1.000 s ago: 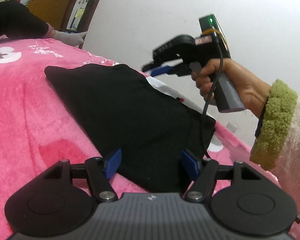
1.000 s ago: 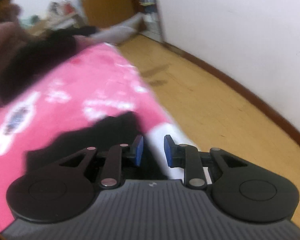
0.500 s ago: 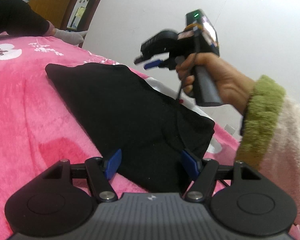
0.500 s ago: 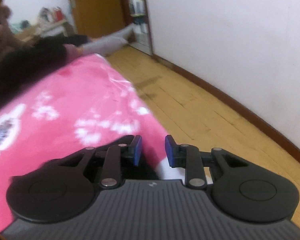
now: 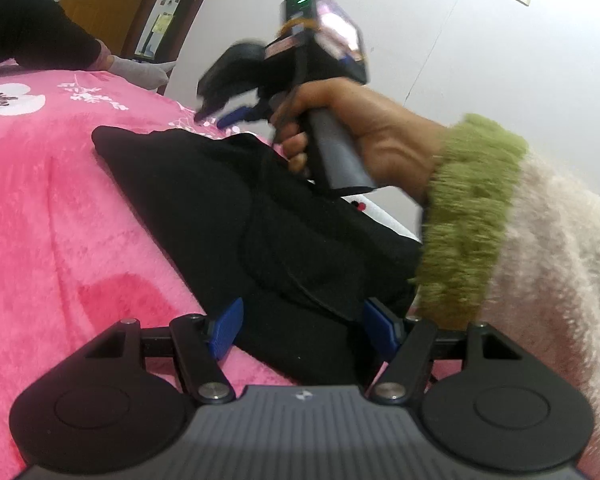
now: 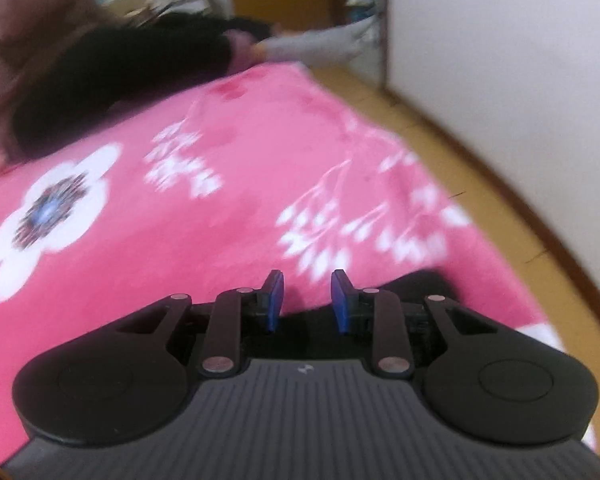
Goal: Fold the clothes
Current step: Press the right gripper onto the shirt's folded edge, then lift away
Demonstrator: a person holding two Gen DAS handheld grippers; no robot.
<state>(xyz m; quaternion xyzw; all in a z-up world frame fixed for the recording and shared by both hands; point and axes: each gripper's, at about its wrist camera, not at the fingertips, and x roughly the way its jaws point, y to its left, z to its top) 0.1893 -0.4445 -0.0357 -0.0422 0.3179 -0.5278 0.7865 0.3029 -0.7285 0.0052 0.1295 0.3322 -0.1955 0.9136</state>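
Presently catalogued: black garment [image 5: 228, 216], folded flat, lying on pink flowered blanket [image 5: 40, 220] over a bed, near the blanket's right-hand edge. Left claw [image 5: 304, 326], blue pads wide apart, low over the garment's near end, cloth lying between the pads but not pinched. Right claw [image 6: 307, 300], blue pads at a narrow gap, nothing between them, hanging above the garment's far end with black cloth showing beneath. Right hand [image 5: 364, 132] wrapped round that claw's grey handle, green fuzzy cuff [image 5: 472, 220] and cream fleece sleeve [image 5: 560, 280] behind it. Further back on the blanket: a second person's dark-clad leg [image 5: 32, 36] and grey sock [image 5: 140, 72]. Wooden floor [image 6: 480, 184] and white wall [image 6: 520, 60] to the bed's right.
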